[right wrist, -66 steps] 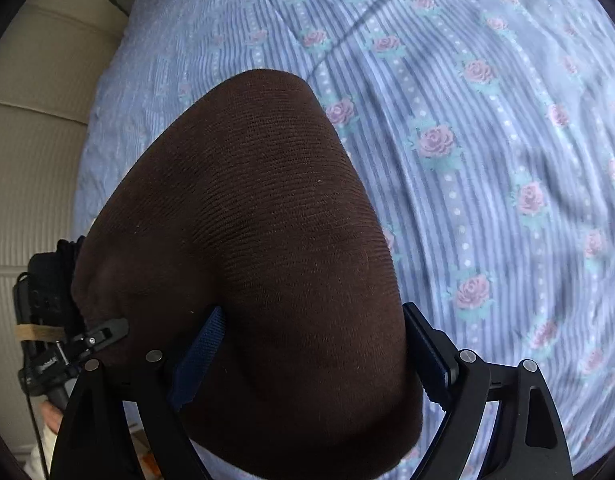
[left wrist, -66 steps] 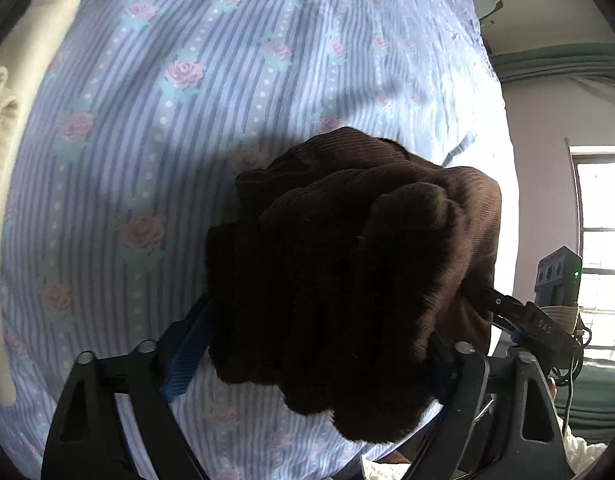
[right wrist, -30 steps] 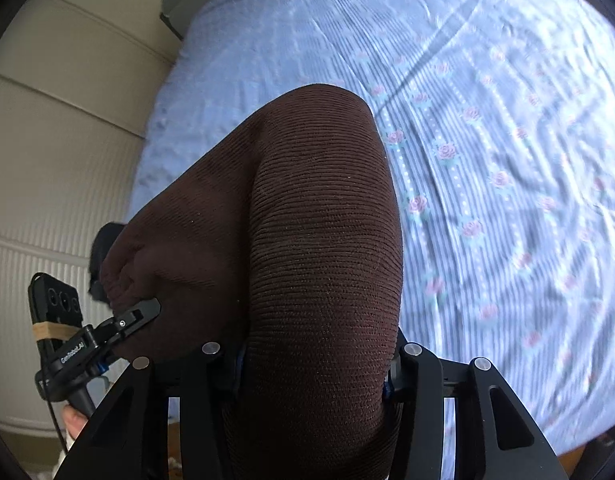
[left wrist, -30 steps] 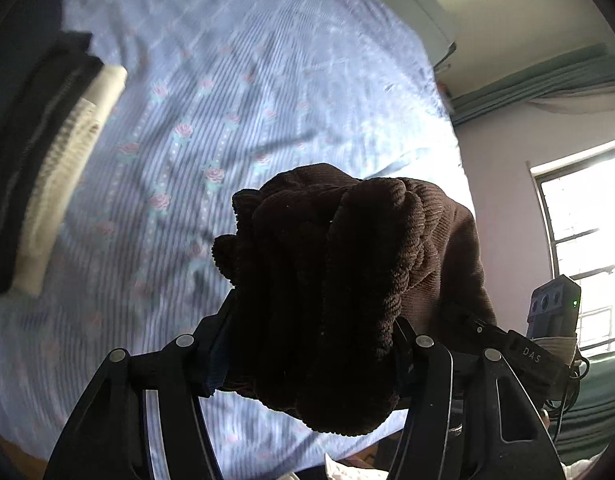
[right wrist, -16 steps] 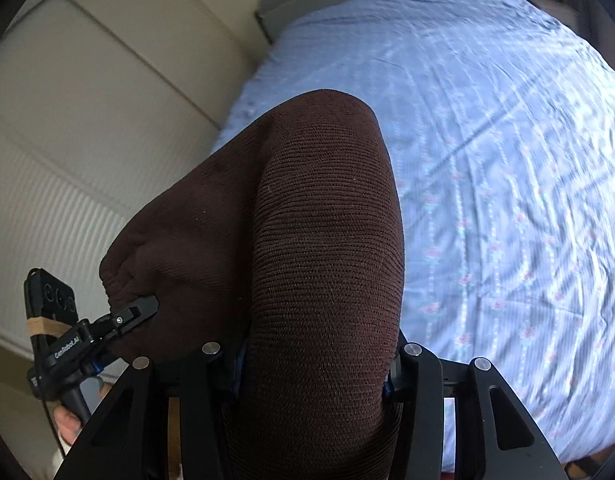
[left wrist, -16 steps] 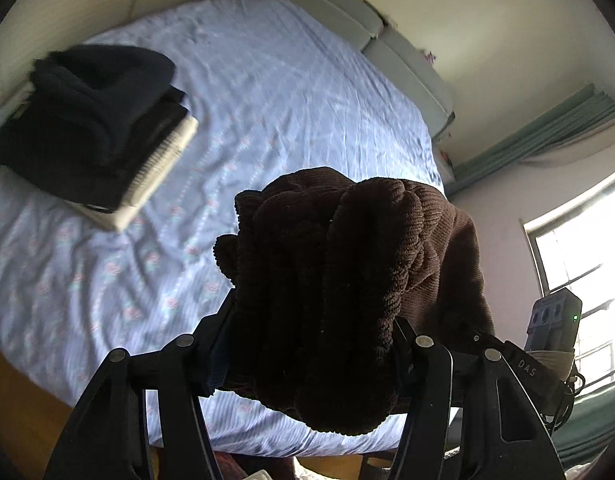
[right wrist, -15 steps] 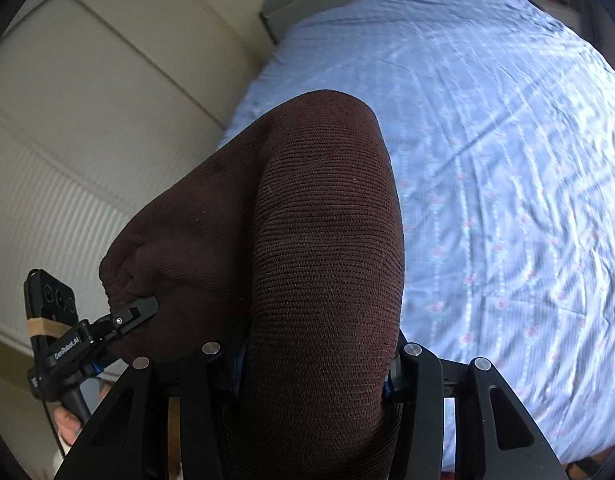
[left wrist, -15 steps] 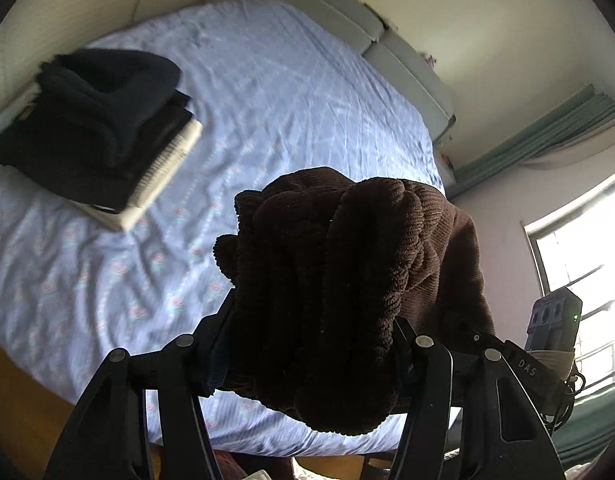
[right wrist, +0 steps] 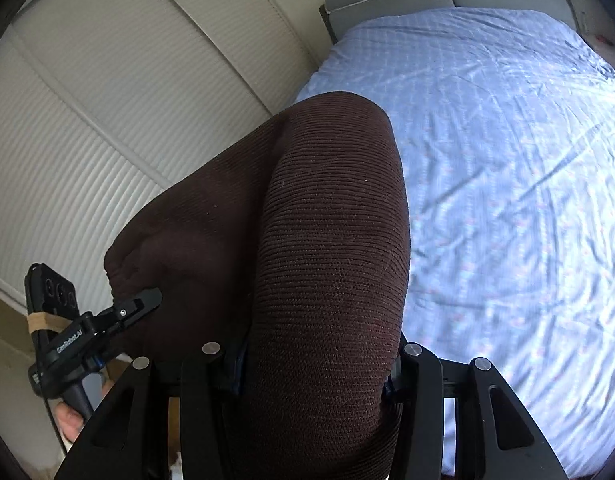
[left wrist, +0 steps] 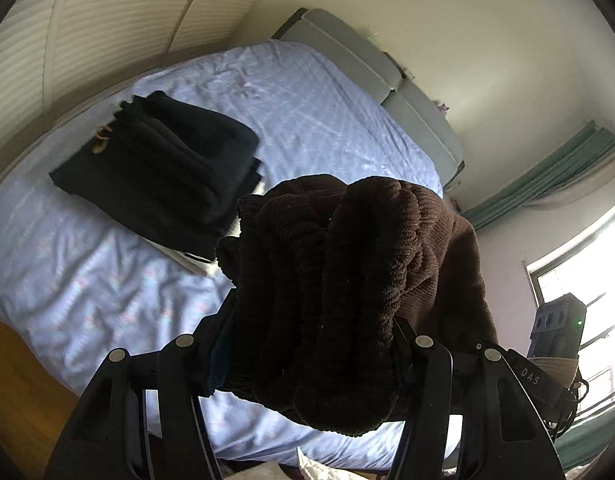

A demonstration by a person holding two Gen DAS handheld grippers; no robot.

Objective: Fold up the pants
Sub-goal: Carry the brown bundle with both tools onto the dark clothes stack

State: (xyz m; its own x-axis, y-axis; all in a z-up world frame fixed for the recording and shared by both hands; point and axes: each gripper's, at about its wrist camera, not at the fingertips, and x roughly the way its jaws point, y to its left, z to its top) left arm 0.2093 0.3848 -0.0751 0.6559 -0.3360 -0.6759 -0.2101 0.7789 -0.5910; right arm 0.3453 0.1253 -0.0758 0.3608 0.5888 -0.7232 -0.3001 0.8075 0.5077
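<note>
Both claws have risen with the bundle: where sheet filled both views, the whole bed (left wrist: 327, 92) and the wall now show. Left claw (left wrist: 315, 332) is clamped on a thick bunch of folded layers of the brown pants (left wrist: 347, 272); right claw (right wrist: 315, 360) pinches a smooth fold of them (right wrist: 331, 220). Pants hang clear above the bed. Soft, limp ribbed knit, fairly bulky, so likely to sag; hold at the fold edges. A dark folded stack (left wrist: 159, 168) lies beyond.
</note>
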